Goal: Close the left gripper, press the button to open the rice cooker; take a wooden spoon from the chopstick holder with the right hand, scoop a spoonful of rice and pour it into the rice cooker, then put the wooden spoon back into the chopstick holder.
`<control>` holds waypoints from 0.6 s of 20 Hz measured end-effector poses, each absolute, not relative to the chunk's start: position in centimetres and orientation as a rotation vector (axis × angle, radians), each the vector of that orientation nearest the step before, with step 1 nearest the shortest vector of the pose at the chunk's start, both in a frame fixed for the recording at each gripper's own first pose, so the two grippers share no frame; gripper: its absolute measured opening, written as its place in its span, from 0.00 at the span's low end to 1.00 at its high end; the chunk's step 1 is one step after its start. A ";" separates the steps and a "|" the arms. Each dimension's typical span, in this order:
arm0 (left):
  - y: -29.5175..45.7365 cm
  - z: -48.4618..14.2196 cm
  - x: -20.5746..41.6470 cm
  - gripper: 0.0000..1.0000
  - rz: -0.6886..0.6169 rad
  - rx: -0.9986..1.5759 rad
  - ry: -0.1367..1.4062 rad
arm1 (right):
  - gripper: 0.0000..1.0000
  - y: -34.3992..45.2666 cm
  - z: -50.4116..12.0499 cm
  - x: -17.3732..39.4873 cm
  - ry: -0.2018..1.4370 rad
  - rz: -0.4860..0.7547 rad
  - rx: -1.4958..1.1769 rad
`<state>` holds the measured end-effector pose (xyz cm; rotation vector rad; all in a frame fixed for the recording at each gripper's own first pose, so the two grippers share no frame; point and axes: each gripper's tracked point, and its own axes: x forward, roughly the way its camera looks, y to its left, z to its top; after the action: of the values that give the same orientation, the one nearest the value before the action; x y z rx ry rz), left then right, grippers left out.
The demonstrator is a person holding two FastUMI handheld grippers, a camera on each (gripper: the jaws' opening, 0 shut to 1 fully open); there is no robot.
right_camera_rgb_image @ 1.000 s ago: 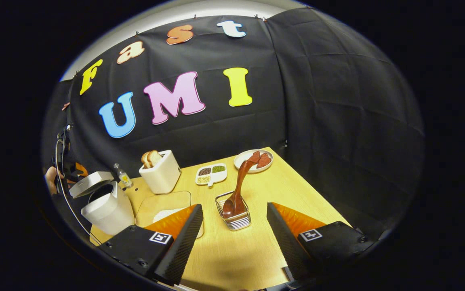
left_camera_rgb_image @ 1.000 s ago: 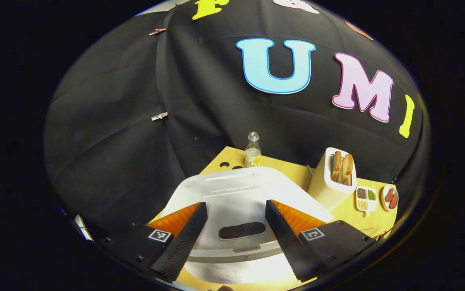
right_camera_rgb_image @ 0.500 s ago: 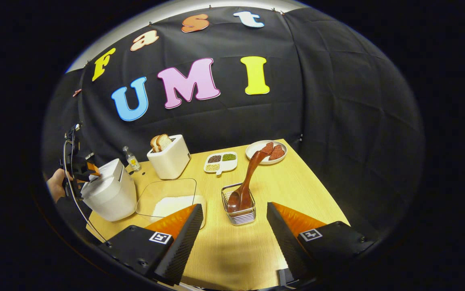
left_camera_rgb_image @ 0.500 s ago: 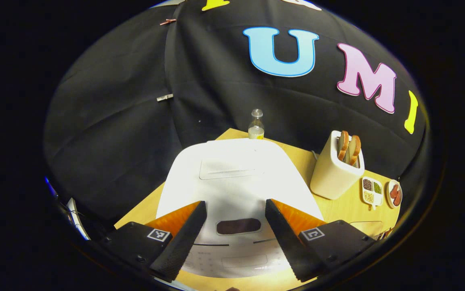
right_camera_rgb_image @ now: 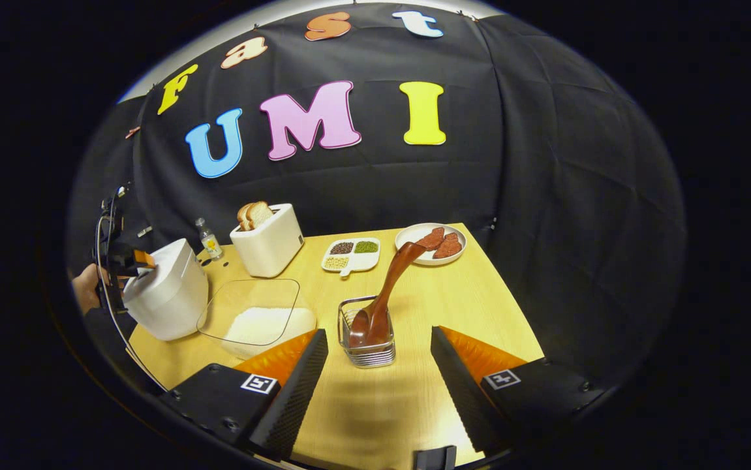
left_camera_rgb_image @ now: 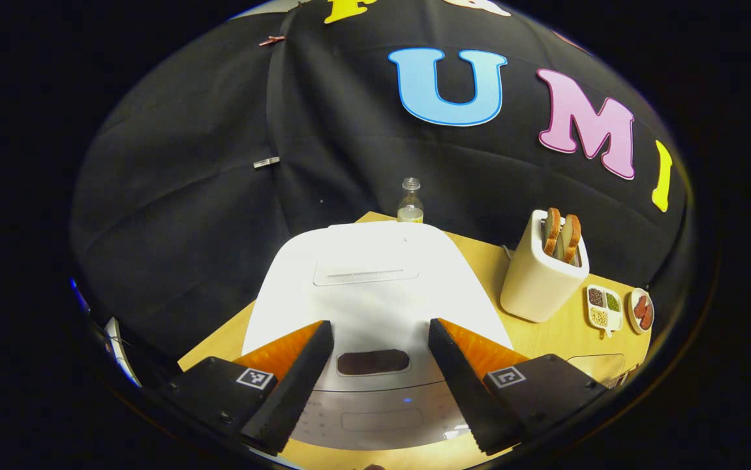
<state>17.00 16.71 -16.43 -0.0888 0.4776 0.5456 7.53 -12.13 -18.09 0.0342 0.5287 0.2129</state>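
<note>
Above the rice cooker (left_camera_rgb_image: 375, 287), left gripper (left_camera_rgb_image: 375, 385) hovers, fingers (left_camera_rgb_image: 293, 385) apart.

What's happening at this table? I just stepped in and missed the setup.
A person holds a two-finger gripper in each hand. The left gripper hangs open over the front of the white rice cooker, whose lid is down. The right gripper, also open, faces the wire chopstick holder, where the wooden spoon stands untouched. Beside it sits a clear container of rice. Farther back are a toaster and two small dishes.
</note>
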 end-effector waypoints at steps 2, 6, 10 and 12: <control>16.5 -16.4 17.0 1.00 0.533 -0.061 0.469 | 0.99 -12.3 -17.9 8.0 0.535 0.213 0.057; 14.5 -13.9 15.5 0.99 0.462 -0.017 0.426 | 0.99 -11.4 -15.4 8.2 0.478 0.235 0.049; 11.6 -6.4 12.1 0.97 0.382 0.057 0.228 | 0.99 -9.9 -11.2 7.2 0.392 0.231 0.042; 9.9 -3.1 9.9 0.97 0.323 0.059 0.145 | 0.99 -9.2 -8.7 6.5 0.340 0.213 0.049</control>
<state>9.85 9.87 -3.11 0.0590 0.1451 0.3227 6.52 -9.17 -8.68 0.0489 0.3403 0.2134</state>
